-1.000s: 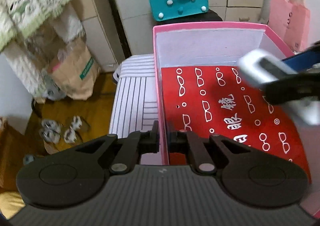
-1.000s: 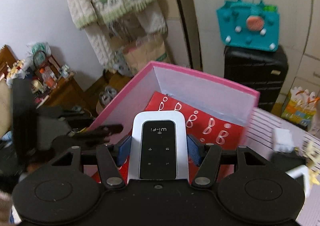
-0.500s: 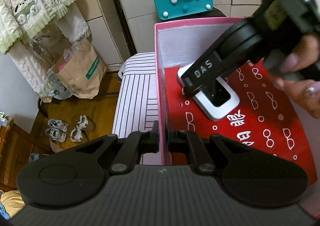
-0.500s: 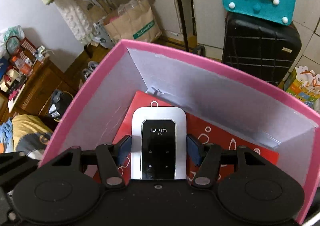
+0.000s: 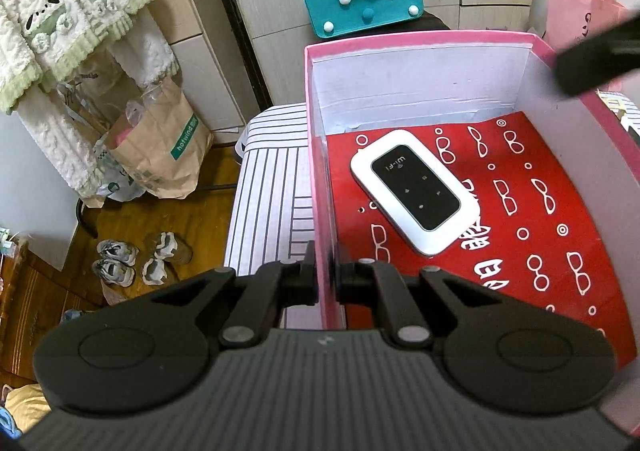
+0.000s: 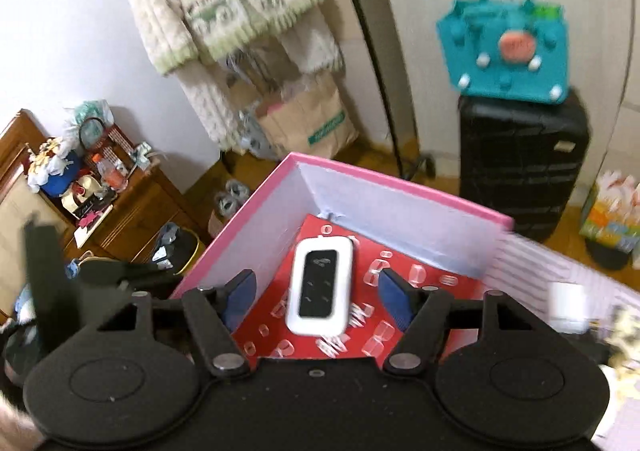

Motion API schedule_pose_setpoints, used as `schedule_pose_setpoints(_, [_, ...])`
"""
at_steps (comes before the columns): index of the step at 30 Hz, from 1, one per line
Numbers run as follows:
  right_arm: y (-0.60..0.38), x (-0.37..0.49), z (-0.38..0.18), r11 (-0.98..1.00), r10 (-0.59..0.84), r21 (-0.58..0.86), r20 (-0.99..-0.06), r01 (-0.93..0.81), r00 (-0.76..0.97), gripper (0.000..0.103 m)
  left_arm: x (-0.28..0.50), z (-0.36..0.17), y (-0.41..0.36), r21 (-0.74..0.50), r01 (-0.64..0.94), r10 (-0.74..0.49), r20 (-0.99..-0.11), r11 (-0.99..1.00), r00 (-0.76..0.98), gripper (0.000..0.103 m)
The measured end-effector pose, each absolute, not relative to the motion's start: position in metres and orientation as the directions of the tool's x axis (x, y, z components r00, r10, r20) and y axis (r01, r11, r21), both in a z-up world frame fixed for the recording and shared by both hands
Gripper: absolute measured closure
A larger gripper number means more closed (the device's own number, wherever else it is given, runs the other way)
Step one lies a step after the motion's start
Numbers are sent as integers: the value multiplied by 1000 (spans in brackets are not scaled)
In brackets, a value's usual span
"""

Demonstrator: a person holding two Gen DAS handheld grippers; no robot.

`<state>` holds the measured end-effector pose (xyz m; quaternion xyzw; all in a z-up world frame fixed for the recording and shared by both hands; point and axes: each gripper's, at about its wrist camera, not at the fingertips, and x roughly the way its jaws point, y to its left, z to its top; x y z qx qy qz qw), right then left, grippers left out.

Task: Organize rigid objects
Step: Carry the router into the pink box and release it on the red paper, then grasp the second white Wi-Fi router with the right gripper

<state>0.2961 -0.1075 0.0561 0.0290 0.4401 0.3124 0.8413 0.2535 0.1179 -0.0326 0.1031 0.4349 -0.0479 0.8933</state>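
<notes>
white wifi router [image 5: 415, 190], flat, long axis diagonal

Left tongs [image 5: 325, 283]: matte black, ribbed grey-black housing plate, two round disc hubs with recessed circles, angled linkage arms with silver rivet pins, short black fingers [image 5: 306, 279]. Right tongs [image 6: 316, 291]: same black build, smooth housing, small screw at the housing's top centre, silver rivets, blue pads [image 6: 240, 293] on the fingers.
</notes>
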Motion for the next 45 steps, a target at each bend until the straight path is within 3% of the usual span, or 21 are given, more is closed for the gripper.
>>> schedule_pose_setpoints(9, [-217,239,47,905,402,184,-663,-383,631,30,254,-33,120,131,173,-2,-792,976,610,97])
schedule_pose_setpoints(18, [-276,224,-12,945,313,152,-678,-290,665,30,255,-33,120,137,175,1,-790,975,613,97])
schedule_pose_setpoints(24, [-281,225,-39,948,309,161,-675,-274,670,17,253,-34,114,166,183,17,-784,969,620,97])
schedule_pose_setpoints(30, [-268,234,-51,942,297,79,-651,-327,699,5,253,-33,115,161,180,14,-784,970,621,97])
schedule_pose_setpoints(38, [-251,254,-56,906,288,-41,-670,-421,684,0,252,-33,115,170,185,19,-782,968,622,97])
schedule_pose_setpoints(45, [-229,264,-66,844,223,-171,-751,-509,621,0,252,-34,115,170,184,19,-783,968,622,97])
